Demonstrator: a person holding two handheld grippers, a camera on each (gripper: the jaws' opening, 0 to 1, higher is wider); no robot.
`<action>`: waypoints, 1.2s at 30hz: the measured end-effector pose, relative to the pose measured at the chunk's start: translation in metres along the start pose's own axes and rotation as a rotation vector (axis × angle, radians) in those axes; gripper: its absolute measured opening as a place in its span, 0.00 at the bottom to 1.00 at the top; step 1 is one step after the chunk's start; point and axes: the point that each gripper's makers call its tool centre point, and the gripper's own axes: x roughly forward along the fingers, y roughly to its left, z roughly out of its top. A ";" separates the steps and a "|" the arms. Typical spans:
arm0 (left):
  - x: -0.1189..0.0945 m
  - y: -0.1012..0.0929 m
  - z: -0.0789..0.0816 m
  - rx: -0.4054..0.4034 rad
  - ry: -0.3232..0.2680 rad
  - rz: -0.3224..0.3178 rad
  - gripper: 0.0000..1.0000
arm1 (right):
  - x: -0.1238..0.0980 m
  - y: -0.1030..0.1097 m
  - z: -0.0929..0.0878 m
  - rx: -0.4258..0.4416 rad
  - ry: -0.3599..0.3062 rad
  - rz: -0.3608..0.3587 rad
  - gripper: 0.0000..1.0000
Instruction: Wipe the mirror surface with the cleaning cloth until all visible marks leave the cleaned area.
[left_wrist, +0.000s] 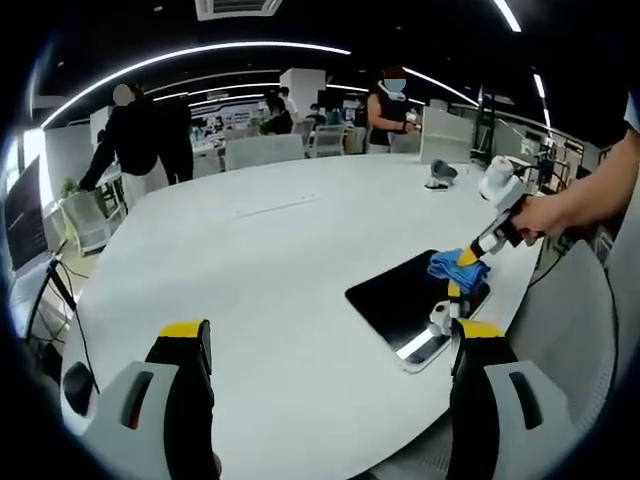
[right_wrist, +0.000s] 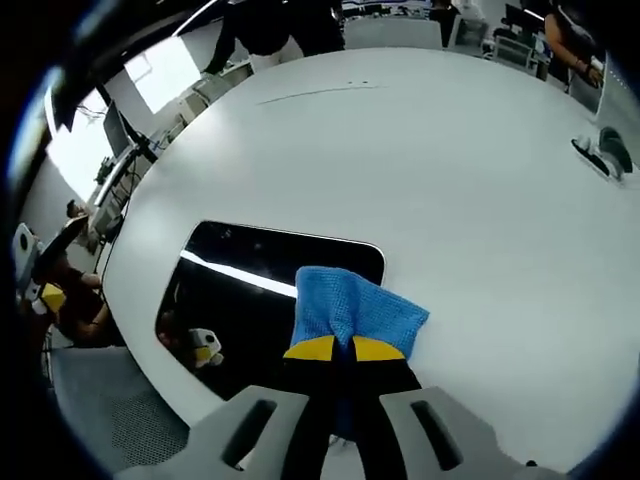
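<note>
Large white oval tabletop (left_wrist: 280, 260) in an open office, lit by curved ceiling light strips. Dark rectangular mirror (left_wrist: 400, 300) with rounded corners, flat on the tabletop near its right edge, reflecting a bright light streak. Blue cleaning cloth (right_wrist: 352, 310) resting on the mirror's far right corner, partly overhanging onto the white tabletop beside it.

Right gripper (right_wrist: 335, 350), yellow-tipped, jaws pressed together and clamped on the near edge of the cleaning cloth, holding it down against the mirror. In the left gripper view, same right gripper (left_wrist: 462, 272) reaching in from the right, gripped by a person's hand (left_wrist: 545, 215), cloth bunched at its tip over the mirror.

Left gripper (left_wrist: 335, 335) held low above the near tabletop, well left of the cloth, yellow-tipped jaws wide apart with nothing between them.

Far right on the tabletop, a small grey object (left_wrist: 438, 174), too small to identify. Beyond the far edge, grey chairs (left_wrist: 265, 150) and several people standing (left_wrist: 140, 135). No legible writing, labels or brand marks anywhere.
</note>
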 end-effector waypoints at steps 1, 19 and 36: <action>0.000 -0.001 0.000 0.001 0.003 -0.003 0.99 | 0.000 0.000 0.000 -0.006 0.001 -0.004 0.00; 0.006 -0.004 0.004 0.001 -0.010 -0.016 0.99 | 0.001 -0.001 0.000 0.001 0.031 -0.044 0.00; 0.001 -0.003 0.006 0.003 -0.019 0.000 0.99 | -0.007 0.010 -0.014 0.040 0.026 -0.030 0.00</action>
